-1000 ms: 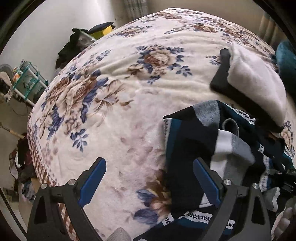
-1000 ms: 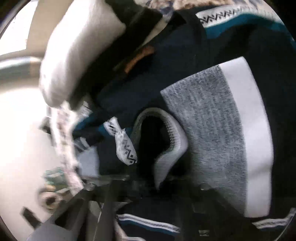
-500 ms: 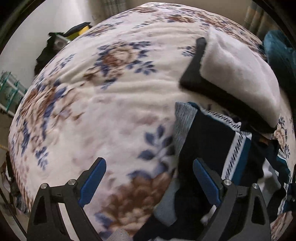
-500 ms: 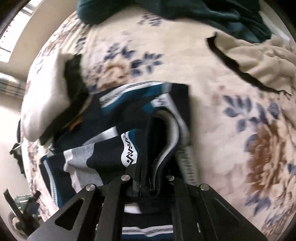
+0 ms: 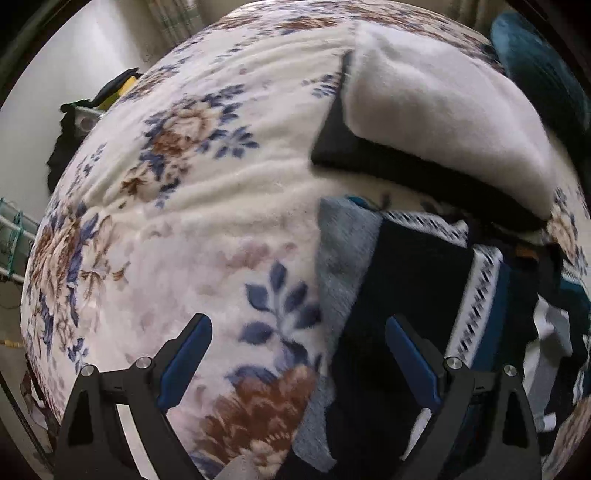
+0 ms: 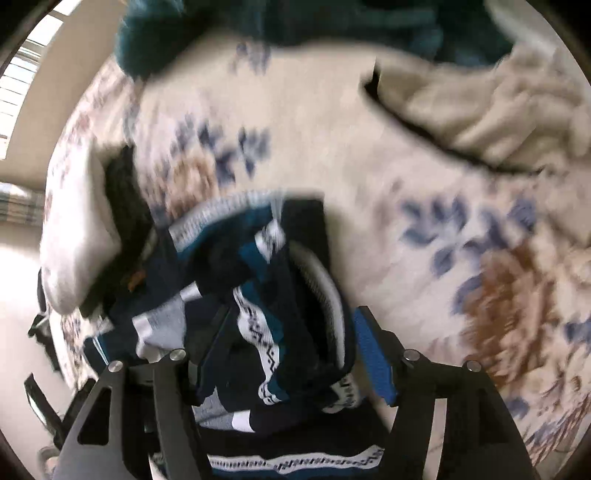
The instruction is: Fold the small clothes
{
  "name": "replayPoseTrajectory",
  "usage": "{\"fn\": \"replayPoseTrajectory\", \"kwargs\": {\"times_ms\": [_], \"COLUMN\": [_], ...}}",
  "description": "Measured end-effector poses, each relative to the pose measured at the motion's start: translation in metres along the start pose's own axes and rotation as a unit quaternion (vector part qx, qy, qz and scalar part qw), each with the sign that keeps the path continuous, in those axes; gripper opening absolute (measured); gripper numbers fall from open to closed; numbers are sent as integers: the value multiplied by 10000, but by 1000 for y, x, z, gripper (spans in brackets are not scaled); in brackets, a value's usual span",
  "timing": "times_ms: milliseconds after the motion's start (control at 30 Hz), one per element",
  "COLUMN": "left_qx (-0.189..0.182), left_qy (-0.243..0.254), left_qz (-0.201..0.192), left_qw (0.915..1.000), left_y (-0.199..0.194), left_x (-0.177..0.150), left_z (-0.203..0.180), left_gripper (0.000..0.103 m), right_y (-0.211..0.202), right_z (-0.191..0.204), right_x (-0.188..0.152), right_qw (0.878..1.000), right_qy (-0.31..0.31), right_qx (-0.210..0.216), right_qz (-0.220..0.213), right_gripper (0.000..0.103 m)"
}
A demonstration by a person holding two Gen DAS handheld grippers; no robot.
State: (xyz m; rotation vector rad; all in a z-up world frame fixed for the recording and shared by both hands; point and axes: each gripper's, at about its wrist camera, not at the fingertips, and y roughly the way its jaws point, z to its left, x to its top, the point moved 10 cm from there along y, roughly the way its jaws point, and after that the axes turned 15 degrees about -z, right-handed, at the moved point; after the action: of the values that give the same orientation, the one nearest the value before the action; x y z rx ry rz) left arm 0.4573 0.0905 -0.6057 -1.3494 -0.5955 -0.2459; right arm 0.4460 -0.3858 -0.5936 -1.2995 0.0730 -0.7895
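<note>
Sweater is being released onto the blanket as right gripper jaws open; left gripper, shifted right, is held agape.

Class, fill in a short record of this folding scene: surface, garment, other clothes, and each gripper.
surface: floral blanket
garment: navy patterned sweater, bunched, lying on the blanket
other clothes: white fleece with black lining beside the sweater; beige fleece; teal fabric at the far edge
left gripper: open, over the sweater's edge, holding nothing
right gripper: jaws opening, sweater fold between them
</note>
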Motion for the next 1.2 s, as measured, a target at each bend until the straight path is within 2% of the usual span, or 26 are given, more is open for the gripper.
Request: {"fn": "replayPoseTrajectory", "kwargs": {"times_ms": [67, 133, 200, 267, 300, 400, 467, 567, 633, 733, 800, 833, 867, 900, 933, 1033, 1133, 1200], "left_qx": [-78, -40, 40, 267, 273, 105, 80, 142, 64, -99, -169, -154, -158, -167, -133, -103, -138, -188], "left_qy": [149, 297, 350, 374, 333, 157, 172, 311, 372, 548, 797, 900, 952, 993, 1022, 975, 818, 730], "left_qz": [59, 93, 179, 348, 456, 638, 637, 397, 230, 75, 73, 134, 195, 296, 370, 439, 487, 393], "left_qw": [9998, 9995, 9992, 9983, 9980, 9978, 9978, 9986, 9990, 9984, 9966, 9957, 9951, 9945, 9940, 9942, 9954, 9964], "left_y": [2, 9, 21, 36, 46, 63, 59, 34, 14, -2, 4, 11, 18, 27, 37, 54, 54, 43], "left_x": [-6, -11, -13, -16, -18, -16, -10, 4, 11, 15, 14, 12, 12, 9, 7, 8, 15, 21], "left_z": [-10, -17, -17, -10, -8, -5, -5, -8, -18, -44, -67, -75, -79, -85, -87, -81, -73, -69], "left_gripper": [96, 96, 96, 96, 97, 99, 99, 99, 99, 99, 99, 99, 99, 99, 99, 99, 99, 99], "right_y": [-21, -30, -23, 4, 16, 51, 56, 39, 15, -4, 4, 18, 30, 48, 67, 97, 100, 88], "right_z": [9, 26, 51, 66, 65, 32, 13, 1, 1, 28, 57, 73, 84, 91, 91, 74, 58, 58], "right_x": [4, -1, -20, -51, -63, -90, -96, -86, -68, -46, -44, -49, -55, -61, -62, -35, -7, 0], "right_qw": [9990, 9974, 9950, 9905, 9891, 9786, 9770, 9797, 9821, 9883, 9903, 9901, 9890, 9870, 9856, 9907, 9943, 9961], "right_qy": [-294, -564, -957, -1283, -1337, -1753, -1724, -1500, -1438, -1370, -1313, -1188, -1051, -902, -880, -882, -668, -468], "right_qx": [-150, -60, 223, 335, 277, -557, -736, -824, -947, -578, -100, 210, 382, 475, 366, -149, -448, -387], "right_qz": [-299, -448, -200, 374, 556, 921, 1021, 1040, 758, 349, 434, 714, 964, 1244, 1396, 1026, 701, 641], "right_gripper": [68, 68, 68, 68, 67, 65, 65, 65, 65, 65, 63, 59, 41, 29, 29, 20, 19, 20]}}
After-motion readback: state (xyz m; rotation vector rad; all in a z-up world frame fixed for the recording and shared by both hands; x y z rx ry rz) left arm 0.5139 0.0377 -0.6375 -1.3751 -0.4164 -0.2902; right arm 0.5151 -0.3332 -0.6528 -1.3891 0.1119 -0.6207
